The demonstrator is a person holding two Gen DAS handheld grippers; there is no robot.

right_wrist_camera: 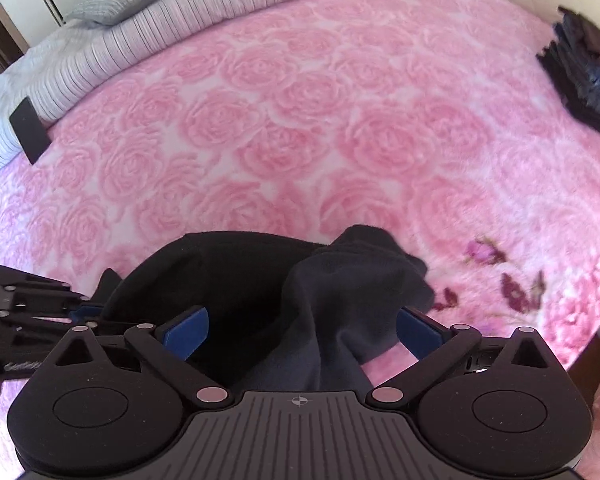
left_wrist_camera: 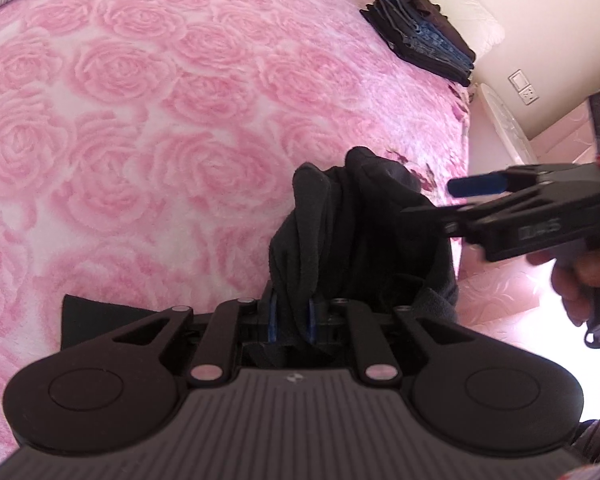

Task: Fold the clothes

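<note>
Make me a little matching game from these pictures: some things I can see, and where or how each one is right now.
Things:
1. left gripper
2. right gripper
3. folded dark pile
4. rose blanket

States:
A. spread over the bed
B. fingers wide apart, cloth between them
C. stacked at the bed's far corner
D. pinched on the black garment

Pairs: 1-D, 2-B, 3-C, 4-A

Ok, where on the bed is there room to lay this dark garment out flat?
The wide middle of the pink rose blanket is bare, between the striped bedding and the folded stack. It is crowded at the near edge, where both tongs meet around the dark garment.
</note>
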